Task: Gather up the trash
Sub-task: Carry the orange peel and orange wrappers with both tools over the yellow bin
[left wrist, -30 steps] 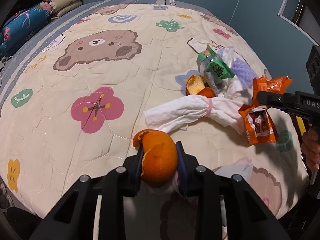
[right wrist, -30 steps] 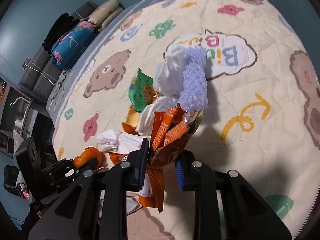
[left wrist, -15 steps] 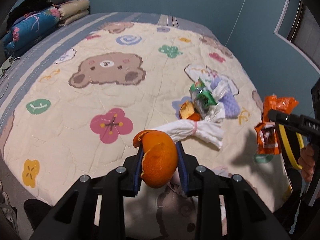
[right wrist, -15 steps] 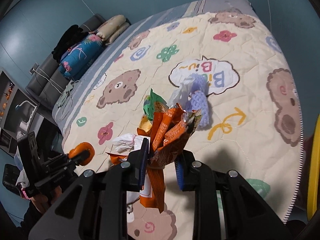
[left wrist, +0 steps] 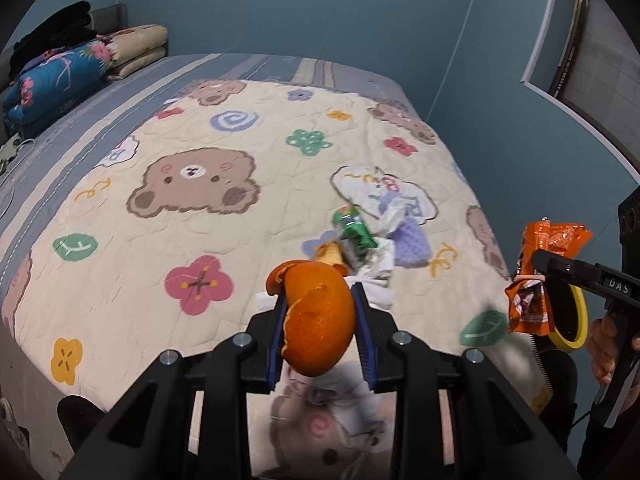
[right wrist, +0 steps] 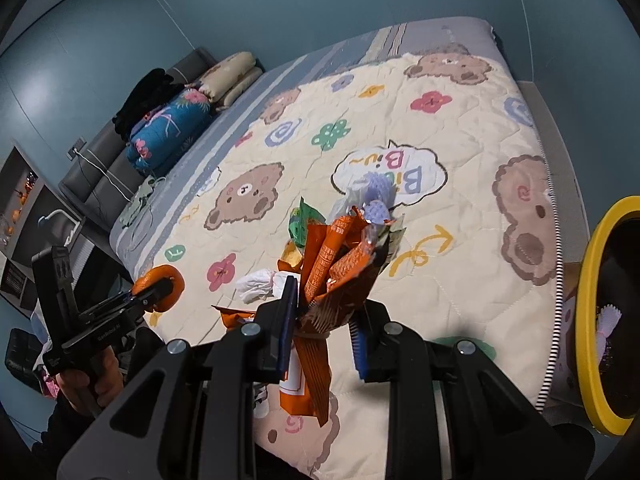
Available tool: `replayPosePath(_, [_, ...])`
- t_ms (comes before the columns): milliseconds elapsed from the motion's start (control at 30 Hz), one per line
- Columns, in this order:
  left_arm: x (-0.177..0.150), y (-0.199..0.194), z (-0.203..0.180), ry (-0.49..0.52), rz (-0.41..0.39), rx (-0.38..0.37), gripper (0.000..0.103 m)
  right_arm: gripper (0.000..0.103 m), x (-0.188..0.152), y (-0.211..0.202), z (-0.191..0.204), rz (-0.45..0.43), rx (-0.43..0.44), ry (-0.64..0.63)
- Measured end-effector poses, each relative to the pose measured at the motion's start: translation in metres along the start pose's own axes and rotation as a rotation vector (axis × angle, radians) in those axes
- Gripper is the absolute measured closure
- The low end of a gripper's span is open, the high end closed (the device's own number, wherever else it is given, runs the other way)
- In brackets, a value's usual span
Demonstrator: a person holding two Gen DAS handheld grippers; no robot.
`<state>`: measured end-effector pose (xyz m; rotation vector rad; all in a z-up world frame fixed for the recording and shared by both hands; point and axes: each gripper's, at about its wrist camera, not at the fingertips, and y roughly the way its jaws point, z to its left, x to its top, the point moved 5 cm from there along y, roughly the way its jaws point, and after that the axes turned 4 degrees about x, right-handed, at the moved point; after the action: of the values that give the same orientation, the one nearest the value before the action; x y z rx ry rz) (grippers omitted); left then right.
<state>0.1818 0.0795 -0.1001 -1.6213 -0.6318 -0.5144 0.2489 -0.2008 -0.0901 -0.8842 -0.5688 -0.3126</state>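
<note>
Up off the bed: an orange peel, curled and dimpled, clamped between the blue pads of the left gripper; a bunch of crinkled orange wrappers pinched in the right gripper, one long foil end hanging down below the jaws. Both held clear above the quilt, well apart from each other. More trash left lying on the quilt toward its right side: a twisted white tissue, a green packet, a lilac foam net, another scrap of peel, all bunched close together. Plenty of bare quilt to the left of that heap and around it. Just past the right edge of the bed, a black bin with a yellow rim, something pale already inside. Soft stitched quilt, cream, printed with bears and flowers, over a grey-blue striped sheet. Folded bedding stacked at the far left corner. Plain teal walls all round.
</note>
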Motion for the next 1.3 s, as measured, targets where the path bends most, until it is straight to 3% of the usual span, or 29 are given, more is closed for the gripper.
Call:
replayPosePath(567, [0.013, -0.024, -0.078, 0.094, -0.035, -0.105, 0.075, 0.080, 0.002, -0.068, -0.032, -0.121, 0.003, 0.046])
replayPosePath(1300, [0.033, -0.002, -0.213, 0.233, -0.024, -0.281, 0.075, 0.080, 0.002, -0.156, -0.119, -0.278, -0.101, 0.175])
